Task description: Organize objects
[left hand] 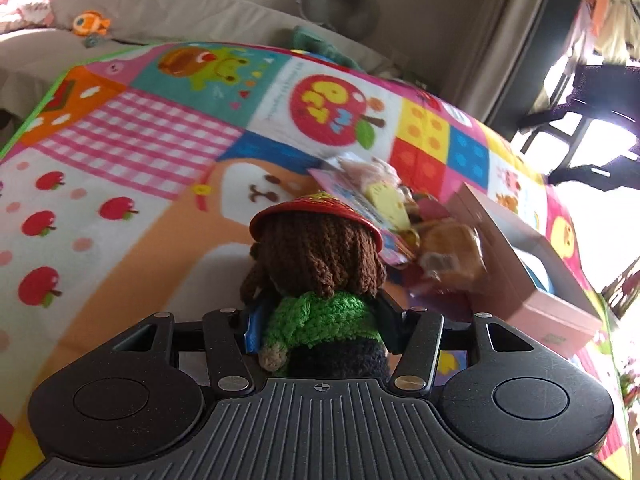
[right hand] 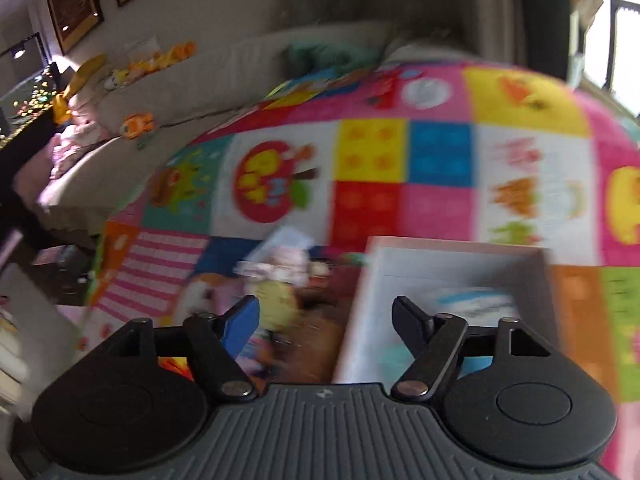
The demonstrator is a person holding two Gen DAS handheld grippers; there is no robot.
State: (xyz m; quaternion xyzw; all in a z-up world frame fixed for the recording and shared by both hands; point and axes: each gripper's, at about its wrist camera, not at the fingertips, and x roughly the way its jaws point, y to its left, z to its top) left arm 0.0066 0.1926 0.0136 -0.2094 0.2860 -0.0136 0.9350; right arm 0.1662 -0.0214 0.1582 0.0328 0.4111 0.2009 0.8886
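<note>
Clamping knit doll [left hand: 320, 280], left gripper [left hand: 320, 322]; right gripper [right hand: 326, 320] wide open, empty.

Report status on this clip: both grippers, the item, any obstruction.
Left hand-held gripper shut on crochet doll. Right hand-held gripper open, empty. Pink box beside toy pile; nothing blocking.

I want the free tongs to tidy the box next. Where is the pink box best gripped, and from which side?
Probably grip the pink box by its near wall, coming from above. It lies open-topped on the blanket, so that thin upright edge fits between the open right tongs. The view is blurred, so wall thickness is uncertain.
</note>
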